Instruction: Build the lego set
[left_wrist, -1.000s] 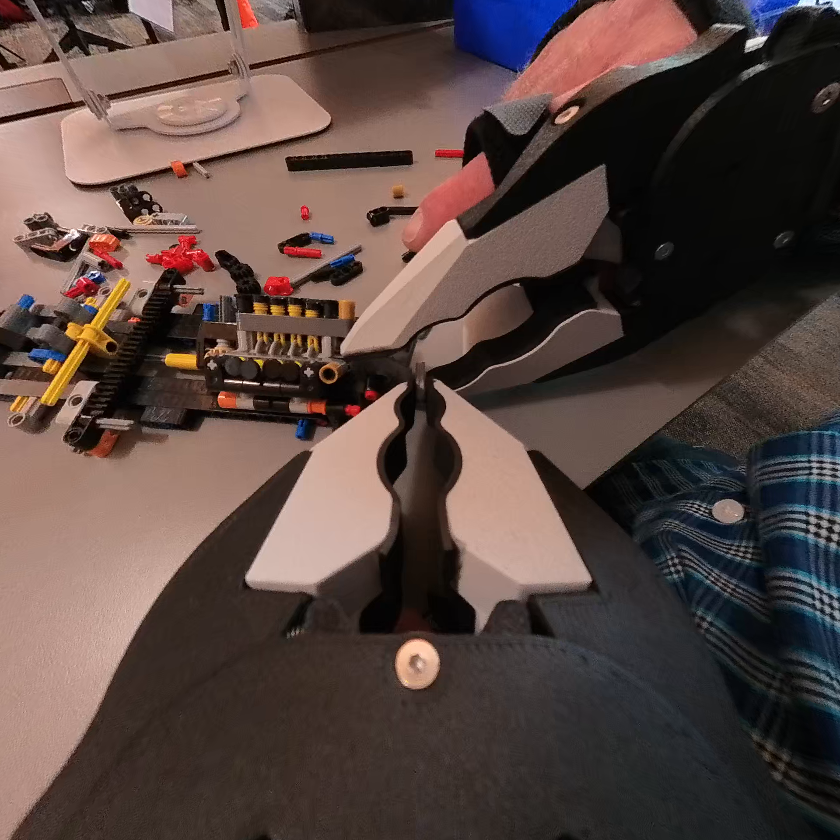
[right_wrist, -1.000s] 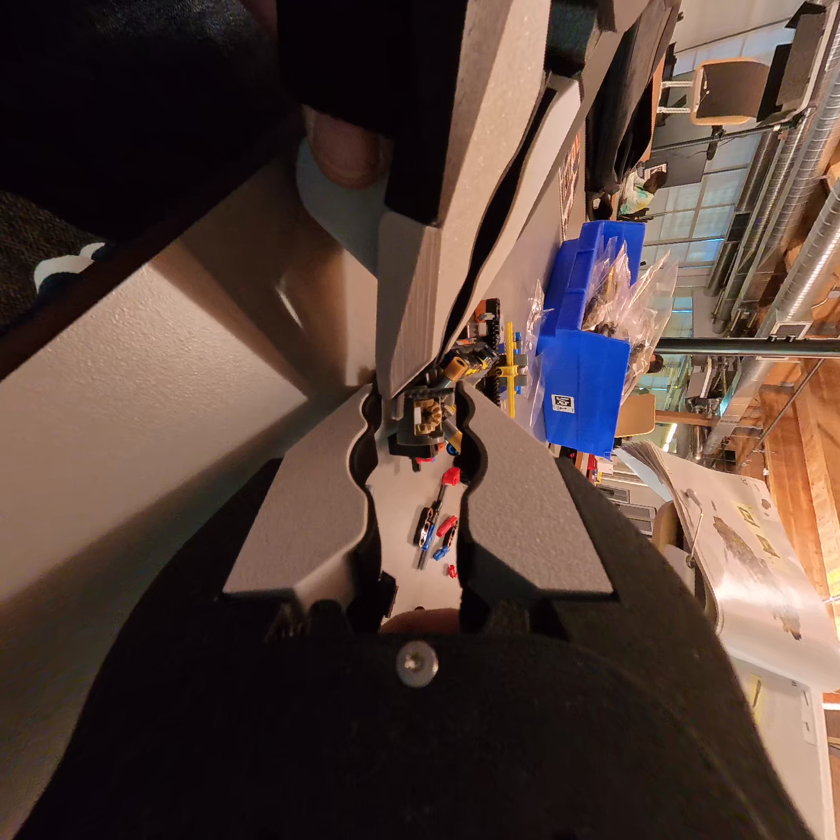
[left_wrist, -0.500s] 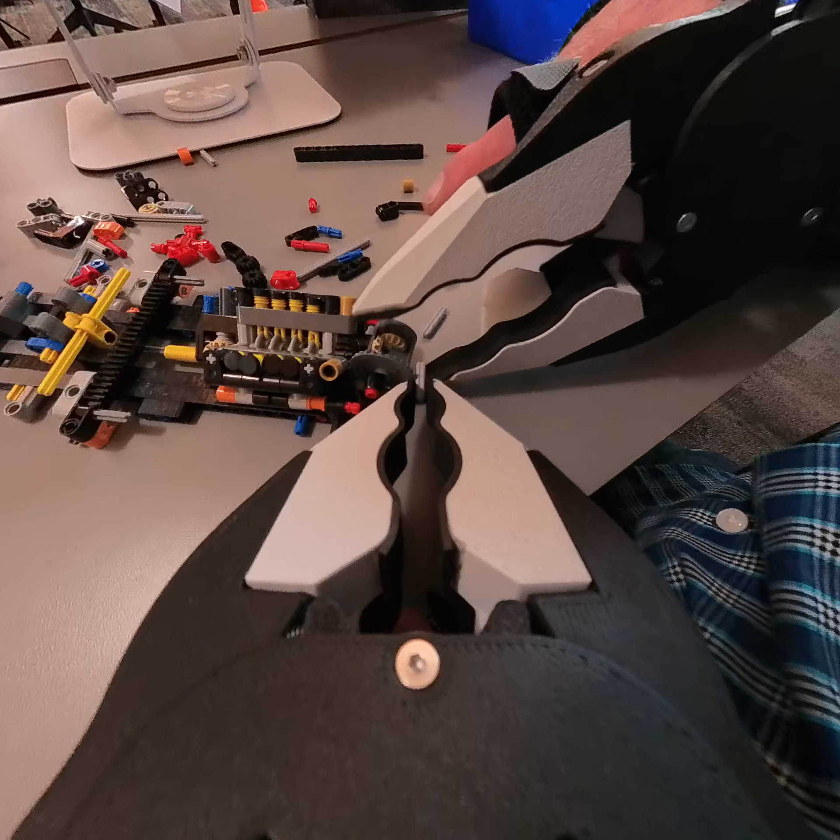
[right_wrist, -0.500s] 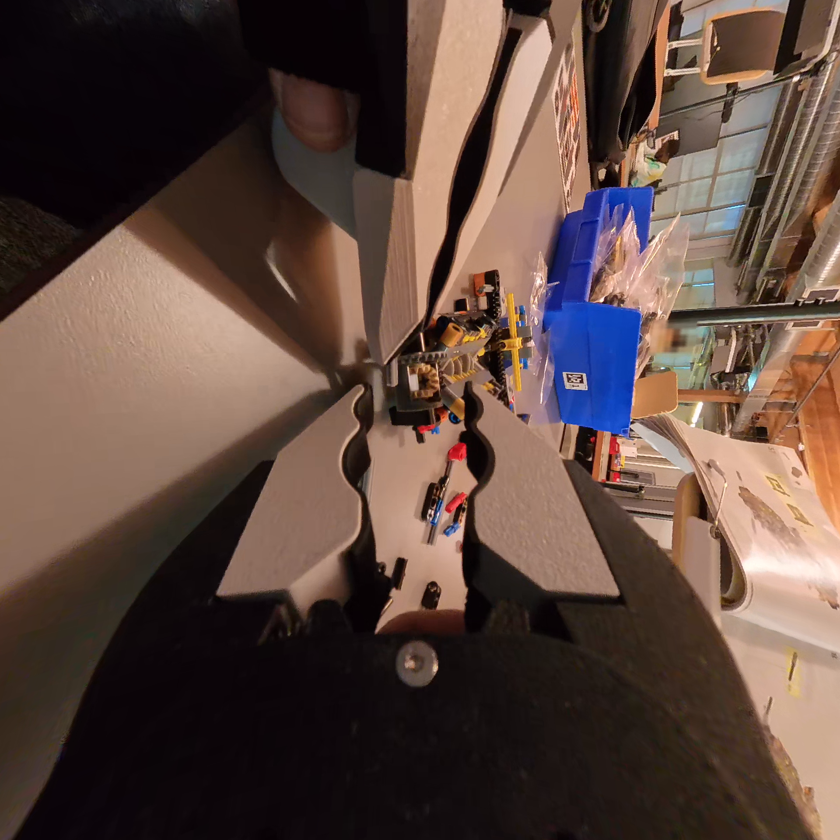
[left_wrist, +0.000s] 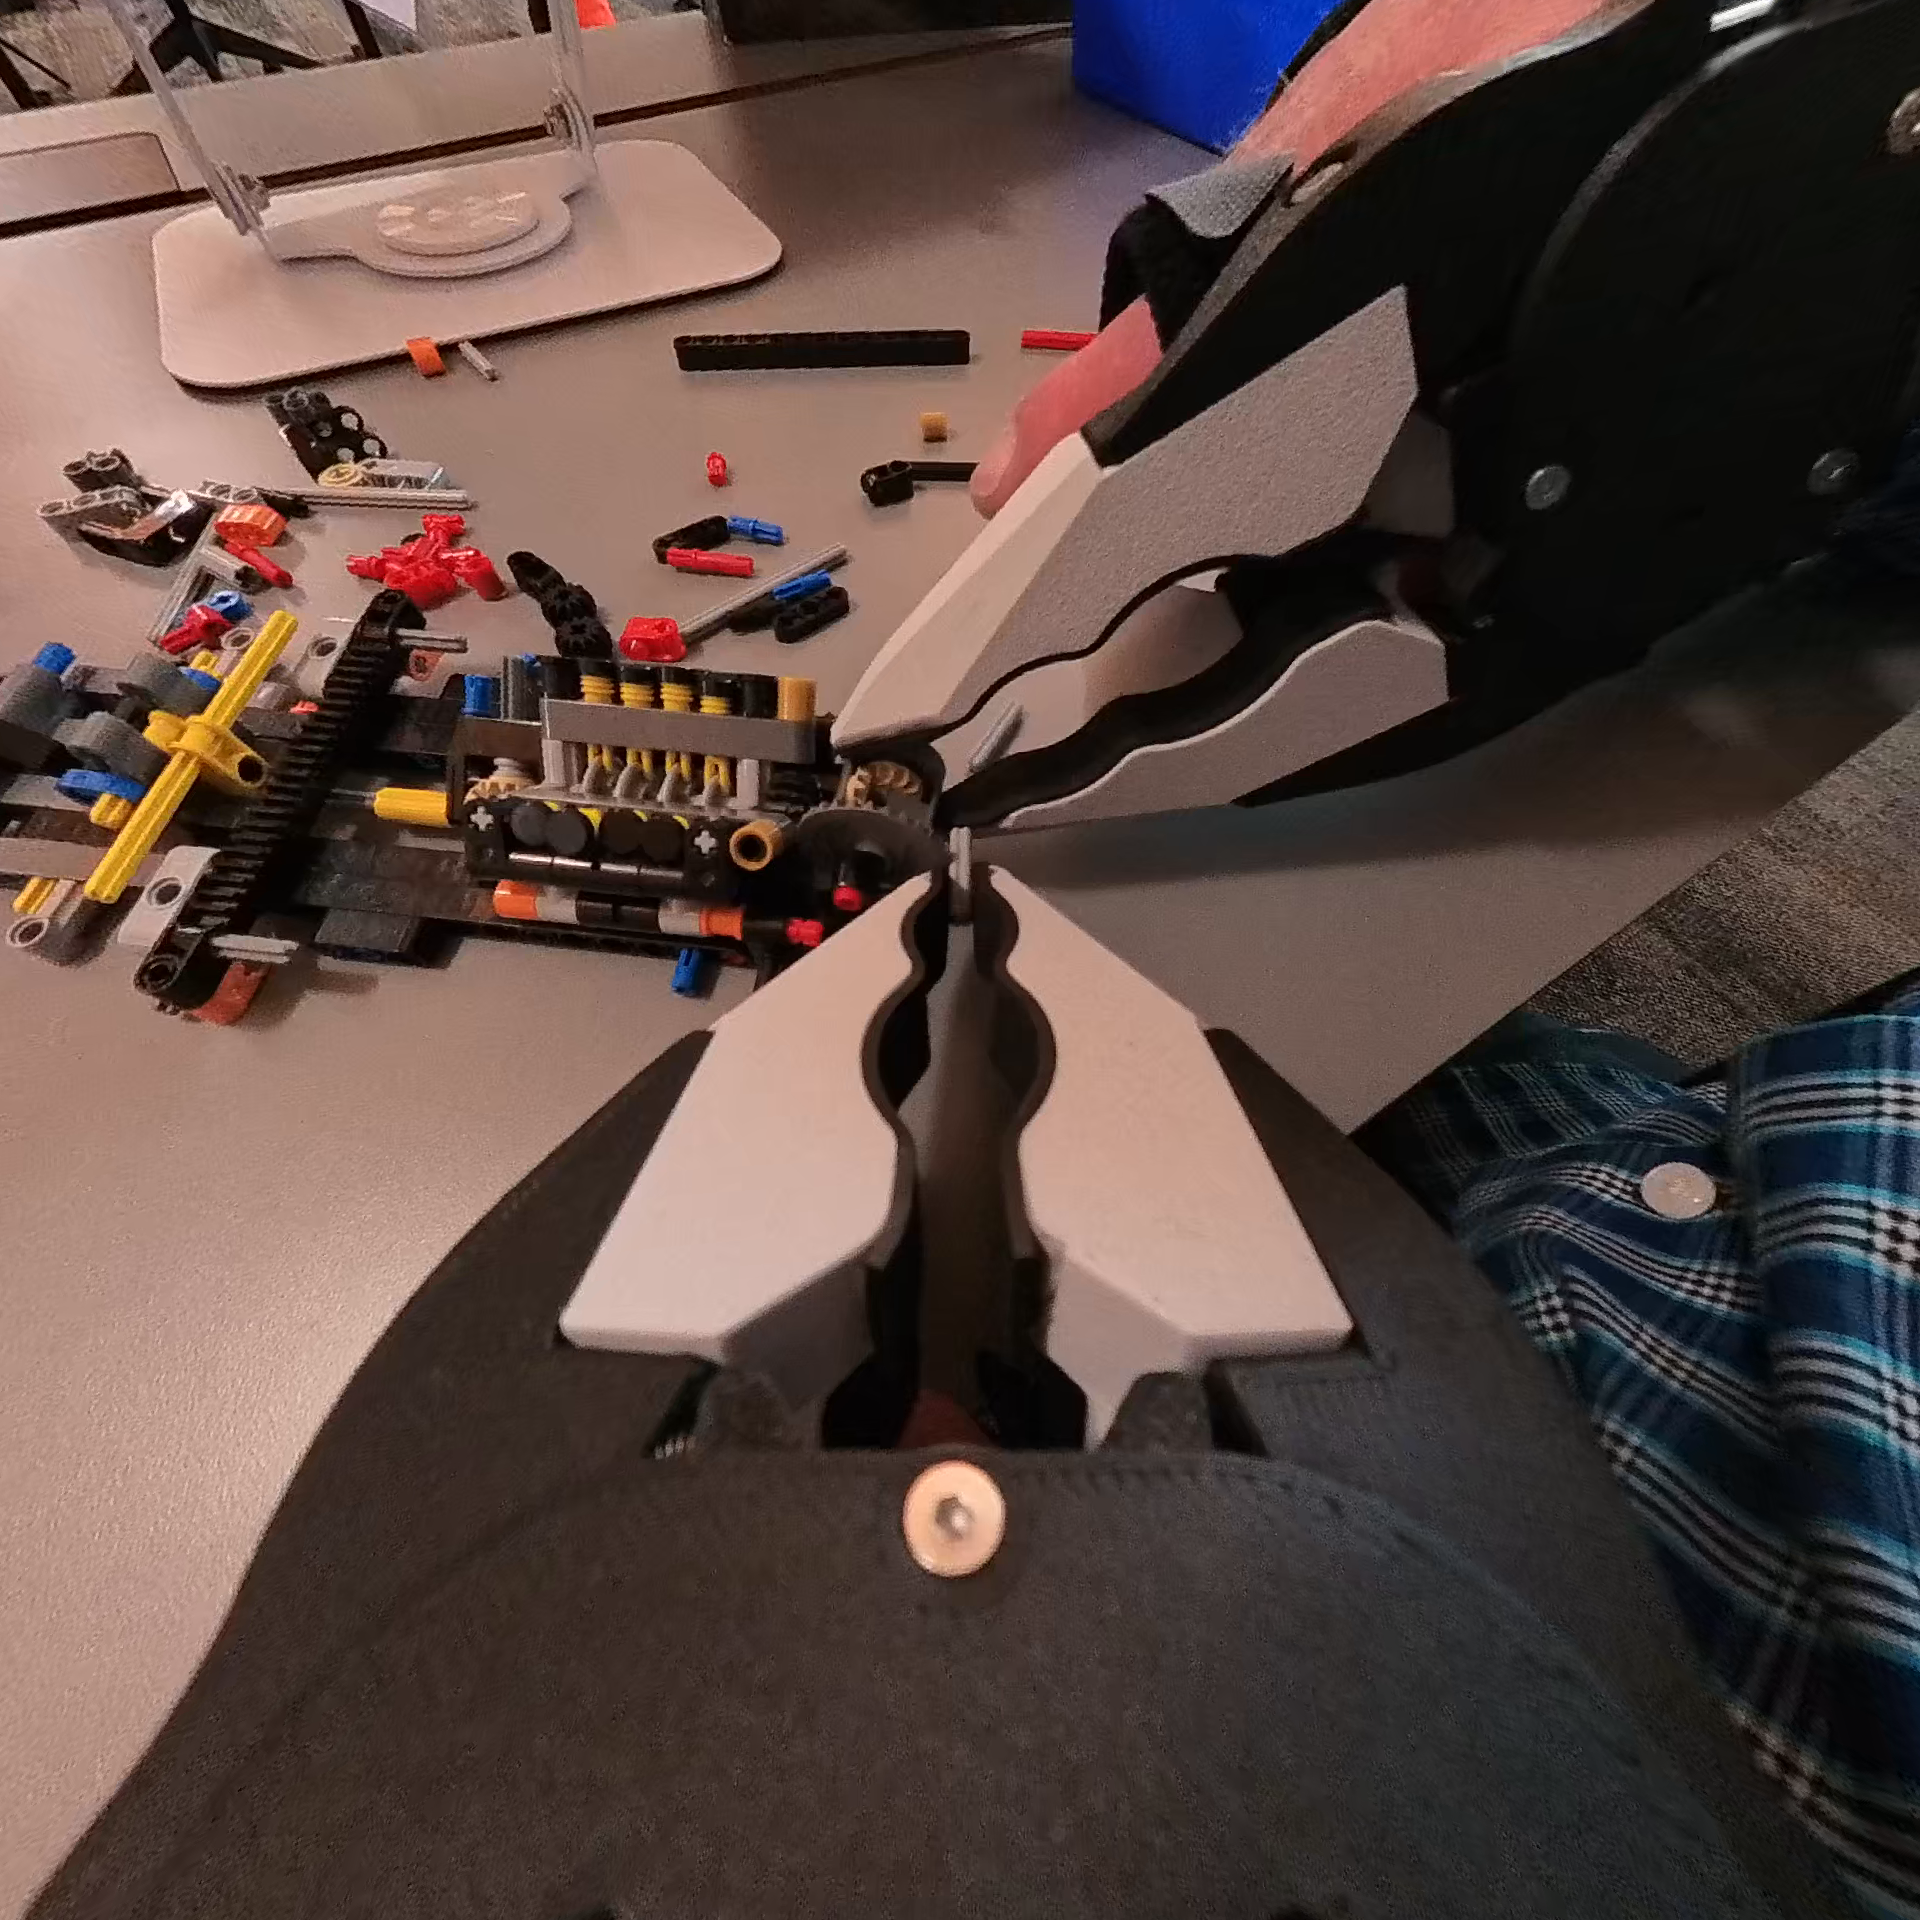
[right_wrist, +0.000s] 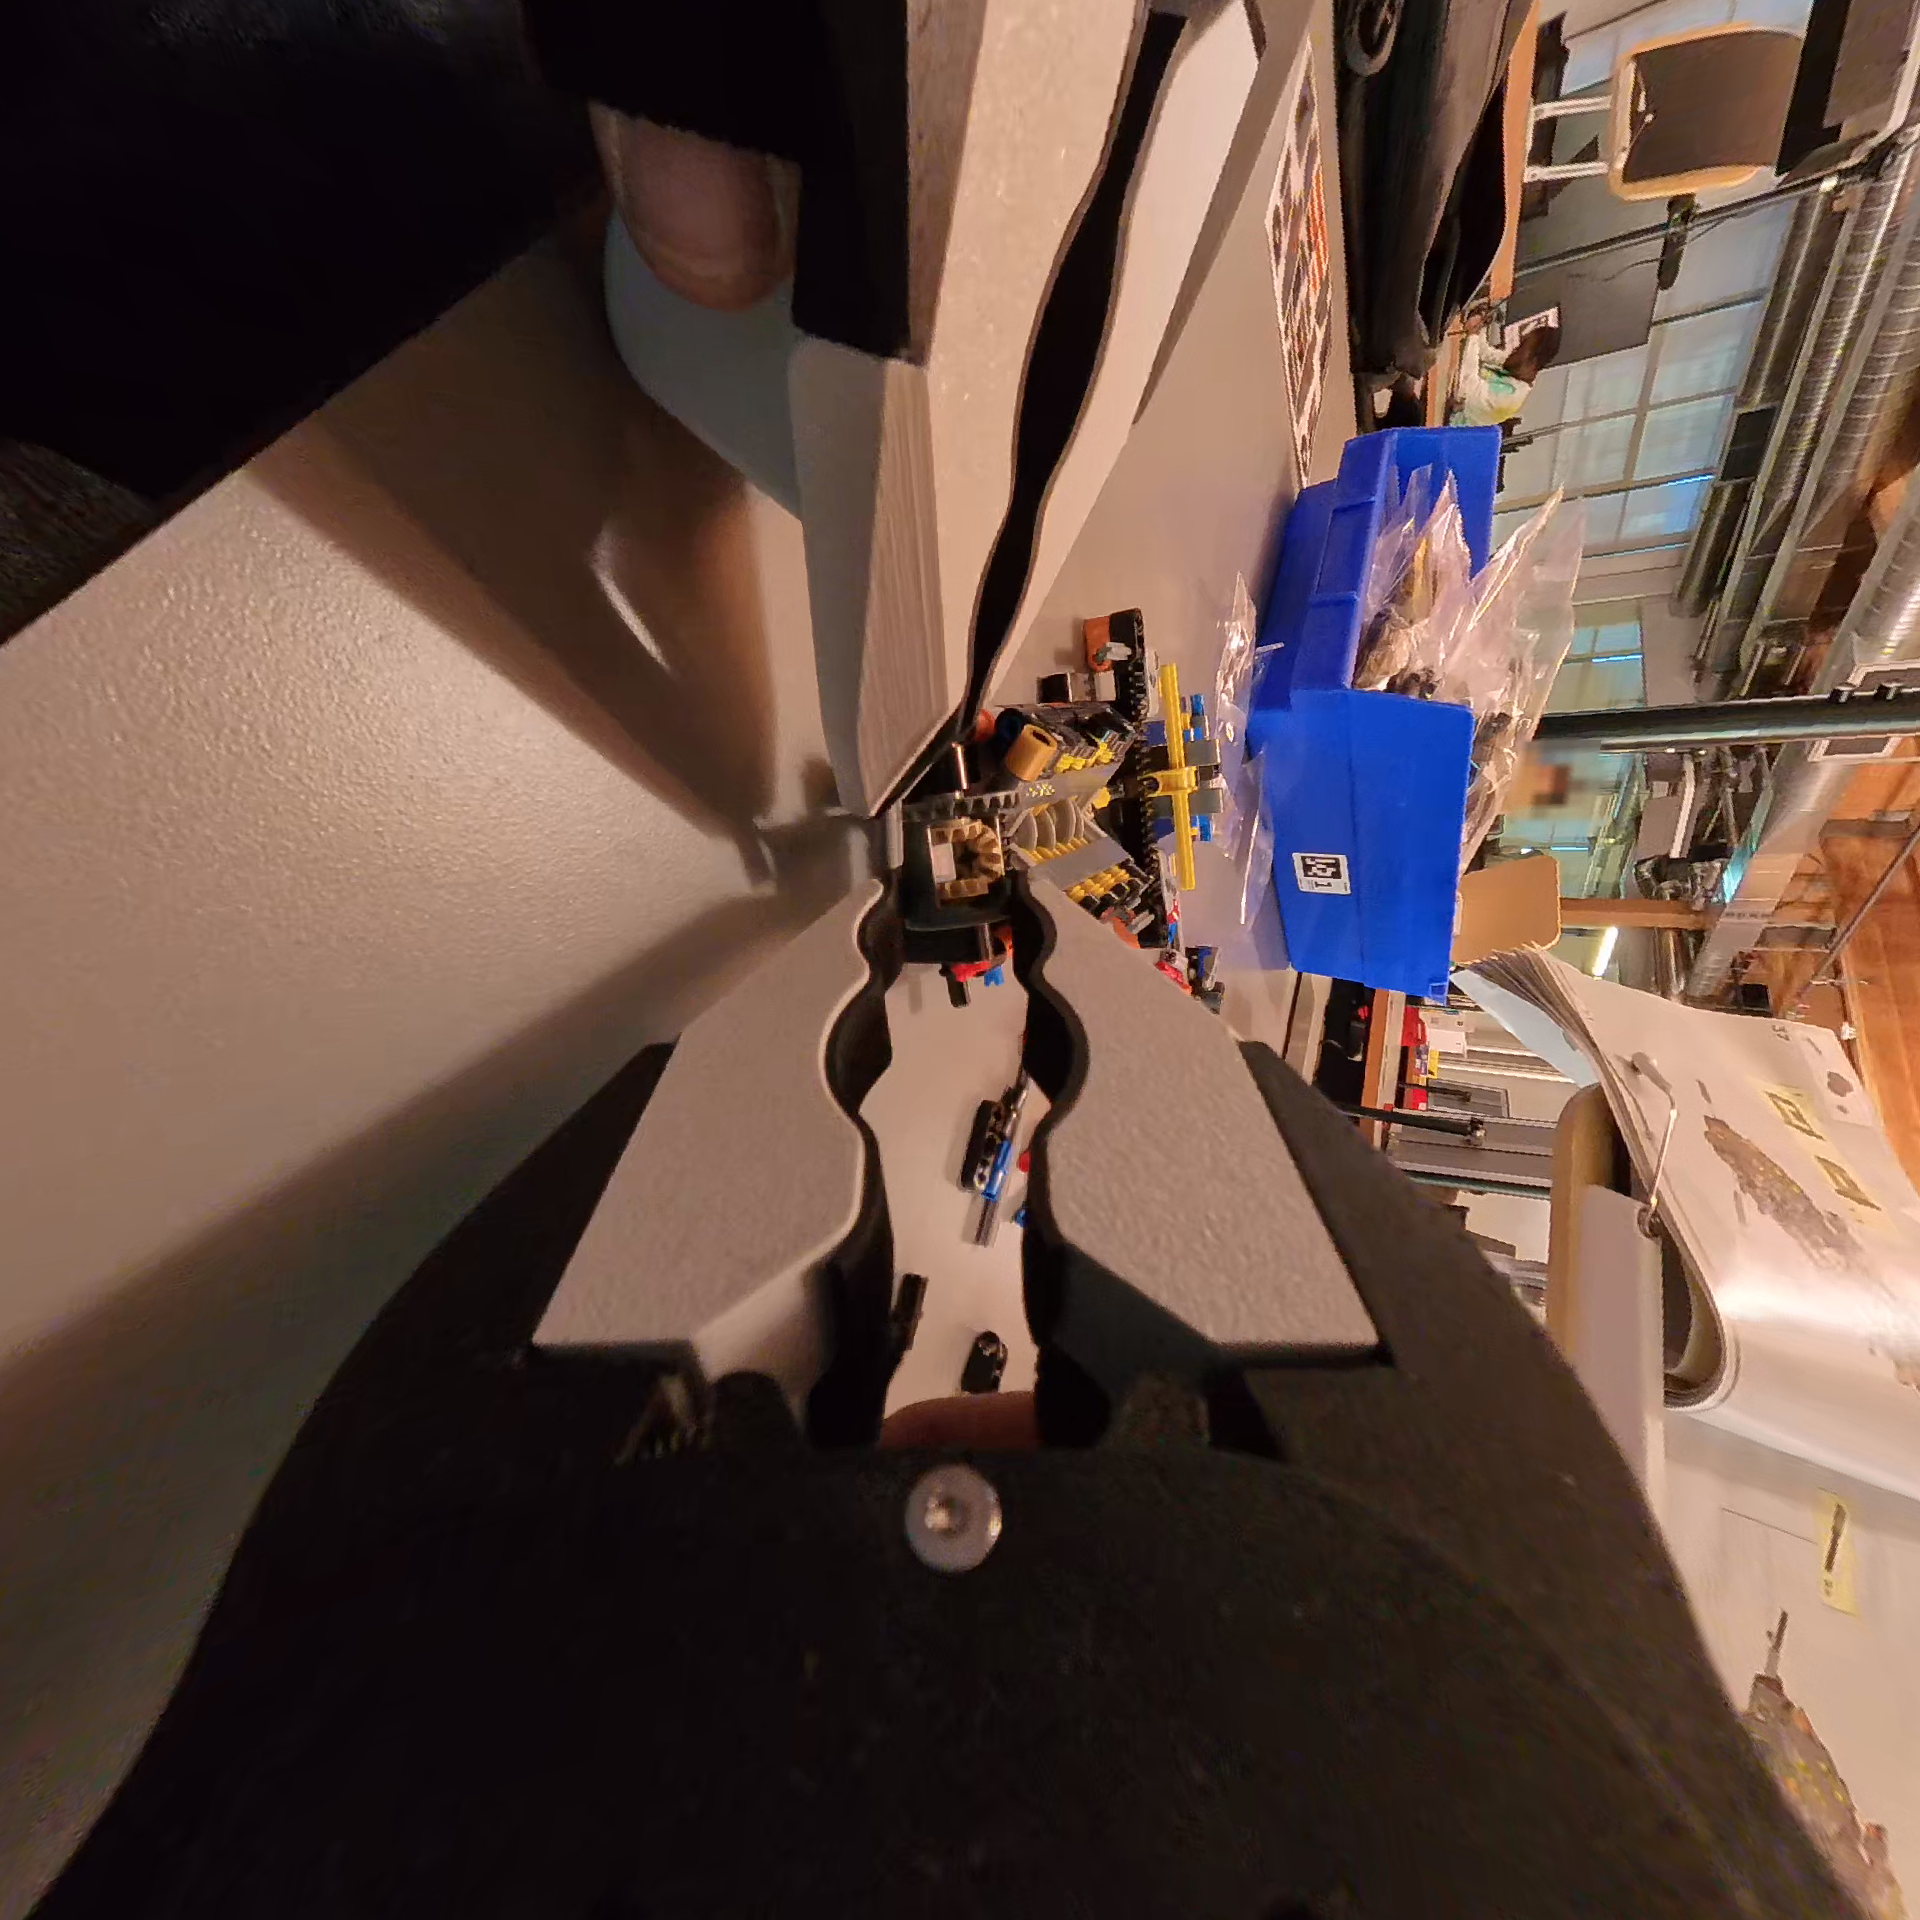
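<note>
The long black, grey and yellow lego model (left_wrist: 644, 790) lies on the grey table (left_wrist: 312, 1195). My left gripper (left_wrist: 961, 883) is shut on a thin grey axle (left_wrist: 964, 857) that sticks out of its tips, just right of the model's geared end. My right gripper (left_wrist: 894, 779) reaches in from the upper right, jaws a little apart, with the model's tan end gear (left_wrist: 883, 781) between its tips. In the right wrist view the right gripper (right_wrist: 951, 899) frames that gear (right_wrist: 971, 862). There the left gripper (right_wrist: 873, 800) comes down from the top with the axle (right_wrist: 805, 831).
Loose red, blue and black parts (left_wrist: 436, 561) and a long black beam (left_wrist: 821, 350) lie behind the model. A clear stand on a grey base (left_wrist: 468, 260) is at the back. A blue bin (right_wrist: 1361, 810) and an open instruction booklet (right_wrist: 1766, 1174) stand beyond. The table edge and a plaid shirt (left_wrist: 1714, 1299) are at right. My two grippers' fingertips are within a few centimetres of each other.
The right gripper has risen and drawn back slightly from the model's end, uncovering the gears there. The left gripper still holds the grey axle at the same spot.
</note>
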